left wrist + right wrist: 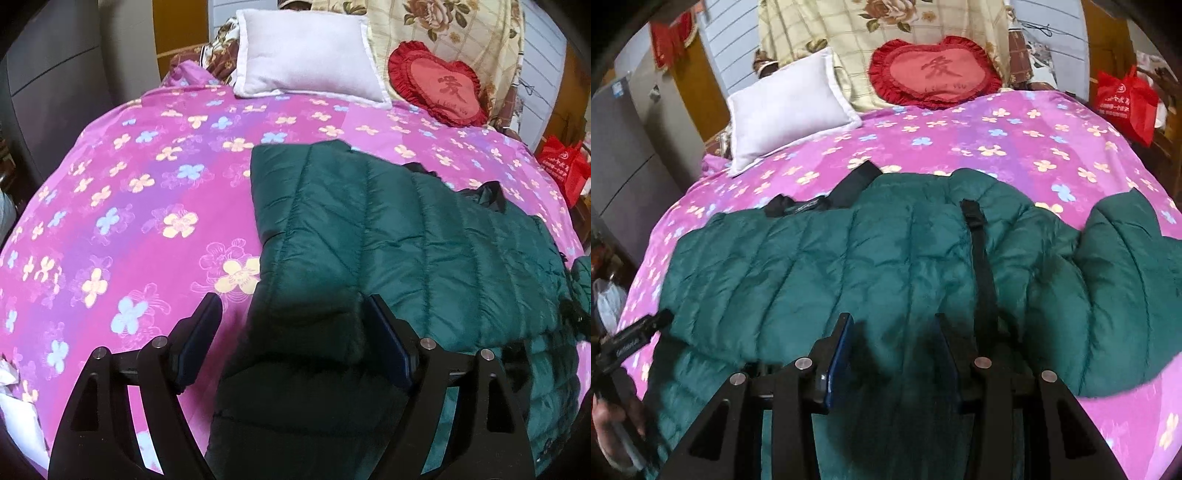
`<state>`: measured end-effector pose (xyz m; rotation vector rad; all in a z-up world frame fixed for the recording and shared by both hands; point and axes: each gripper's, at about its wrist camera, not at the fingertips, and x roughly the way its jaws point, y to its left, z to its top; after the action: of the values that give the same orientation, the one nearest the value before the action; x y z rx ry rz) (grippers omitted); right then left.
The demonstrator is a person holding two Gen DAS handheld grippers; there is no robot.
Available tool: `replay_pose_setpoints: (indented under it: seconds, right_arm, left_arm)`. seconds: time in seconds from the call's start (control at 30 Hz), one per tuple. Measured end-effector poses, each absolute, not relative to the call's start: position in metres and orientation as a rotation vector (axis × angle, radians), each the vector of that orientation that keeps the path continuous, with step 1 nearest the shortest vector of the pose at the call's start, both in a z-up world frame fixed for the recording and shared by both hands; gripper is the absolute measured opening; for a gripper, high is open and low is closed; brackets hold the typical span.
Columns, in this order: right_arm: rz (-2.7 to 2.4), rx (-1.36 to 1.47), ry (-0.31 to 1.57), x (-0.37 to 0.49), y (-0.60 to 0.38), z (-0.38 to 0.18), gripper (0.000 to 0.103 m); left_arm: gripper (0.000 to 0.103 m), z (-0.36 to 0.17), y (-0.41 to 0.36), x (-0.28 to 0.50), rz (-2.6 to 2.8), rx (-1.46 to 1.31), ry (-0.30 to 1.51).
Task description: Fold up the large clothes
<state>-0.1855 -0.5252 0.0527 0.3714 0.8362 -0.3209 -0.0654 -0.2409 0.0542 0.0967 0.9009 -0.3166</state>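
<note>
One dark green quilted puffer jacket [871, 258] lies spread across the pink flowered bedcover [147, 184], a sleeve [1126, 277] flung out to the right and black straps [982, 266] crossing it; the left gripper [291, 325] straddles a dark fold of it, jaws wide, pads not pressing; the right gripper [894, 354] has green fabric filling its narrower gap, apparently clamped; beyond lie two cushions, one white pillow [306, 55] and one red heart cushion [934, 77]; one red bag [1126, 99], contents unseen, stands at the bedside.
</note>
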Motion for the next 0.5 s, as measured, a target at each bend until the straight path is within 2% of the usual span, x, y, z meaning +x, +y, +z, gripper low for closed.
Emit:
replay_pose_setpoints:
  seconds: [0.33,0.47,0.5]
  right_arm:
    - [-0.313,0.347,0.846,-0.220,-0.498,0.058,0.046]
    - [-0.301,0.356,0.852,-0.236,-0.490,0.058,0.060]
    - [-0.297,0.360,0.846,-0.241,-0.488,0.060,0.060]
  left_arm:
    - [0.080,0.077,-0.240,-0.099,-0.350,0.121,0.812]
    - [0.080,0.087,-0.242,-0.115,-0.370,0.123,0.788]
    - [0.080,0.090,-0.243,-0.120,-0.376,0.122,0.783]
